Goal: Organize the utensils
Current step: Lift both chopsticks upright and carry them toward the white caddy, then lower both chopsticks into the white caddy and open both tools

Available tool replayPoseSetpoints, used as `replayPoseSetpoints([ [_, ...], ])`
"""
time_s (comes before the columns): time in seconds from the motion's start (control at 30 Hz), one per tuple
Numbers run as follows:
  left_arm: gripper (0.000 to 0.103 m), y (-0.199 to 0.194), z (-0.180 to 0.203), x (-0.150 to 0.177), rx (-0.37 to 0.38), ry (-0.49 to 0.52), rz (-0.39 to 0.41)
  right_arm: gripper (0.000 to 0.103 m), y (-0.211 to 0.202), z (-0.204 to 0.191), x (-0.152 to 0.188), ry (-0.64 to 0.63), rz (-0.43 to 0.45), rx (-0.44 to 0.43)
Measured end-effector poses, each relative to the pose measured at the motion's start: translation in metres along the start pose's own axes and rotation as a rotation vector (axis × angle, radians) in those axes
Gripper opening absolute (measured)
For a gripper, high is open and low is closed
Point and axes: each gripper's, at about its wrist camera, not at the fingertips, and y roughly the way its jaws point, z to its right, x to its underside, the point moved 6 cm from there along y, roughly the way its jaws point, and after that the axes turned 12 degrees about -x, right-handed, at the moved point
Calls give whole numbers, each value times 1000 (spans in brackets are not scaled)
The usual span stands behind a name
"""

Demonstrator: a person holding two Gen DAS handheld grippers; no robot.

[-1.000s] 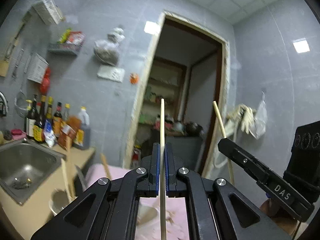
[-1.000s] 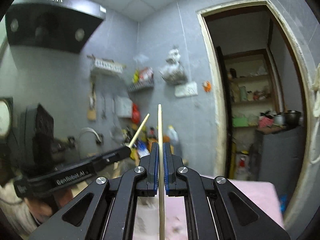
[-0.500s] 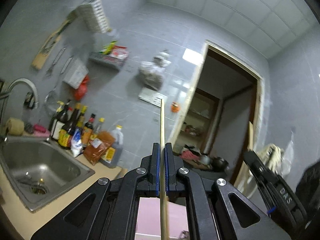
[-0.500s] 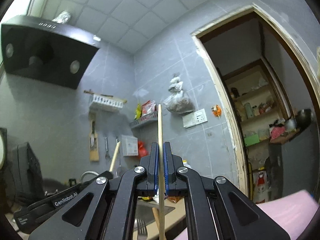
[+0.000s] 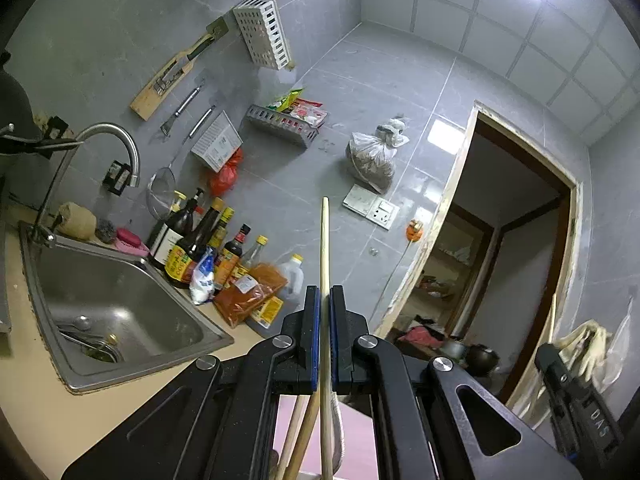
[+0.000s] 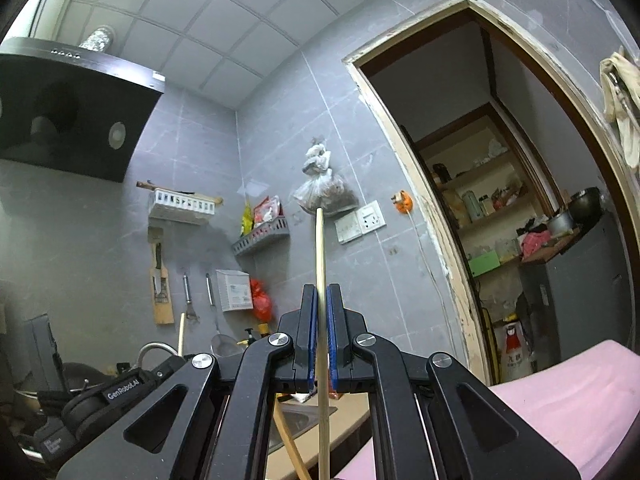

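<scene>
In the left wrist view my left gripper is shut on a pale wooden chopstick that stands upright between its blue pads. More wooden sticks and a metal rim show below the jaws. In the right wrist view my right gripper is likewise shut on a second upright chopstick. Another wooden stick leans below it. Each gripper shows in the other's view: the right one at the lower right, the left one at the lower left, with its chopstick tip.
A steel sink with a tap sits in the beige counter on the left, sauce bottles behind it. A pink mat lies at the right. Wall racks, hung tools, a range hood and an open doorway lie ahead.
Both views have swung up toward wall and ceiling. The left view has also rolled and turned toward the sink. Each gripper has kept its chopstick clamped throughout.
</scene>
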Motion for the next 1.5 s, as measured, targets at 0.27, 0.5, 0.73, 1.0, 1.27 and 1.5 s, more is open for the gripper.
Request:
replayPoseSetpoints([
  [0.27,2,1,6,22,-38,73,8,3,4,0,13,-41,-26,17],
  [0.5,2,-1,11,39,-64,143,41,3,8,-1,28,-75,-61,35],
  [0.73,2,-3,15,55,-56,218,33,3,6,-5,40,-105,-103,34],
  [1.0,2,-7,18,67,-30,253,-4,4,7,-3,47,-107,-142,24],
  [1.27,3,-10,25,76,-9,301,-51,4,6,-3,49,-101,-157,10],
  [1.5,3,-17,26,78,2,316,-64,7,5,-3,47,-95,-152,5],
])
